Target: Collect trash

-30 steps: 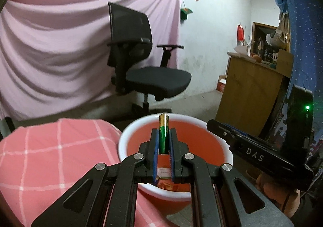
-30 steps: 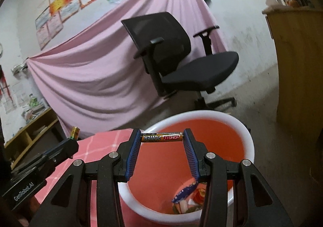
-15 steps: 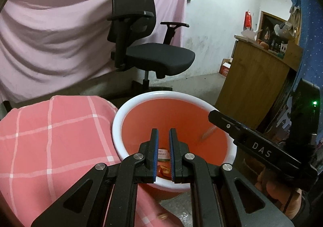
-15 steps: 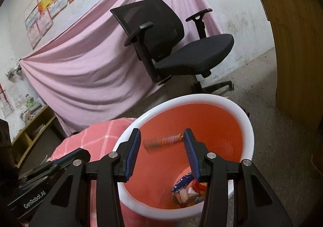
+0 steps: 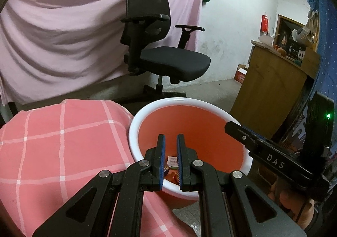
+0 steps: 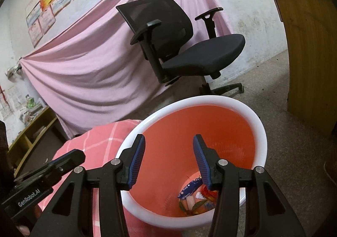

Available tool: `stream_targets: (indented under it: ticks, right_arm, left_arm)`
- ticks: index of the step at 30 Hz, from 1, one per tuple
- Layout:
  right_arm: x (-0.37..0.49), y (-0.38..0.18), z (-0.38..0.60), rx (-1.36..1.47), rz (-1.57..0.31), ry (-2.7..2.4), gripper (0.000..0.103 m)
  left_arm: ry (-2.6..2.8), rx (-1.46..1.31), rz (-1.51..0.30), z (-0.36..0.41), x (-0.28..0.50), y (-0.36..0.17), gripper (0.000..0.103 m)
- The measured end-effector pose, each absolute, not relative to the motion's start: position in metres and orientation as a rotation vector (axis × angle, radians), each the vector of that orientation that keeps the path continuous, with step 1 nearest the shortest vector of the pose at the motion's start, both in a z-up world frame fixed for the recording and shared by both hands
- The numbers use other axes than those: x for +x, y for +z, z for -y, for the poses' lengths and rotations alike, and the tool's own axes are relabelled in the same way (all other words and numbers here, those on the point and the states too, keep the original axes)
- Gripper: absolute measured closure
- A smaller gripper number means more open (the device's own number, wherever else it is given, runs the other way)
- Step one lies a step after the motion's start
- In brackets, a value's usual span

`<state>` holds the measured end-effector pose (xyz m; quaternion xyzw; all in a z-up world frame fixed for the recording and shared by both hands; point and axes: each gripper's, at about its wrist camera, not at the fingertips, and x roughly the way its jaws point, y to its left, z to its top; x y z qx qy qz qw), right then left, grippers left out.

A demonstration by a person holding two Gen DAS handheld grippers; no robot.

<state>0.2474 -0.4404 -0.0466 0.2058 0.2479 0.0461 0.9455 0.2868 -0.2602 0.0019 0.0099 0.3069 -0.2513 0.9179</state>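
Note:
An orange bin with a white rim [image 5: 166, 103] [image 6: 210, 99] stands on the floor beside a pink checked cloth. Wrappers and other trash [image 6: 194, 197] lie at its bottom; a few scraps also show in the left wrist view [image 5: 171, 162]. My left gripper [image 5: 170, 142] hangs over the bin's near rim, jaws slightly apart and empty. My right gripper [image 6: 169, 142] is over the bin, wide open and empty. Each gripper shows in the other's view, the right one [image 5: 273, 161] and the left one [image 6: 42, 182].
A pink checked cloth [image 5: 63, 142] covers a surface left of the bin. A black office chair [image 5: 160, 55] stands behind, before a pink drape [image 5: 52, 36]. A wooden cabinet [image 5: 271, 87] is on the right. A low shelf [image 6: 27, 131] is far left.
Both grippers held a battery a second ago. Both opened and the batteries fell into the bin. Both grippers are now empty and have shifted slightly over the bin.

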Motion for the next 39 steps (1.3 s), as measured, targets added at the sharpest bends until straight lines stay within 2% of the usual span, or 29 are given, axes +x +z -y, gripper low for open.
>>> stream_targets:
  ticks: [6, 8, 15, 18, 20, 25, 27, 29, 33, 34, 35, 37, 39]
  right_arm:
    - [0.248, -0.048, 0.438, 0.406, -0.510, 0.096, 0.057]
    - [0.248, -0.048, 0.438, 0.405, -0.509, 0.095, 0.051]
    - [0.247, -0.048, 0.437, 0.389, -0.500, 0.091, 0.050]
    - [0.245, -0.046, 0.435, 0.378, -0.491, 0.090, 0.047]
    - [0.244, -0.044, 0.433, 0.372, -0.481, 0.089, 0.037]
    - [0.239, -0.039, 0.431, 0.352, -0.451, 0.074, 0.029]
    - [0.237, -0.036, 0.430, 0.348, -0.433, 0.067, 0.023]
    - [0.235, -0.033, 0.429, 0.345, -0.414, 0.061, 0.020]
    - [0.228, -0.028, 0.424, 0.341, -0.363, 0.057, 0.009]
    - [0.226, -0.027, 0.422, 0.341, -0.347, 0.057, 0.004]
    - [0.224, -0.025, 0.419, 0.342, -0.333, 0.058, 0.003]
    - [0.219, -0.022, 0.412, 0.338, -0.300, 0.063, 0.001]
    - [0.213, -0.018, 0.402, 0.325, -0.268, 0.075, 0.000]
  left_arm:
    - [-0.499, 0.006, -0.625, 0.253, 0.286, 0.001, 0.095]
    - [-0.488, 0.004, -0.621, 0.251, 0.286, 0.001, 0.095]
    - [-0.468, 0.007, -0.608, 0.241, 0.281, 0.007, 0.093]
    - [-0.463, 0.006, -0.599, 0.236, 0.278, 0.011, 0.084]
    - [-0.457, 0.000, -0.589, 0.232, 0.274, 0.015, 0.076]
    - [-0.433, 0.001, -0.573, 0.221, 0.268, 0.023, 0.072]
    - [-0.417, -0.002, -0.564, 0.215, 0.264, 0.027, 0.067]
    - [-0.401, -0.016, -0.551, 0.208, 0.260, 0.031, 0.055]
    - [-0.354, -0.045, -0.523, 0.194, 0.253, 0.038, 0.041]
    - [-0.338, -0.050, -0.516, 0.190, 0.250, 0.039, 0.034]
    - [-0.324, -0.052, -0.509, 0.186, 0.248, 0.041, 0.021]
    - [-0.289, -0.060, -0.477, 0.178, 0.241, 0.044, 0.009]
    - [-0.259, -0.072, -0.440, 0.168, 0.232, 0.046, 0.008]
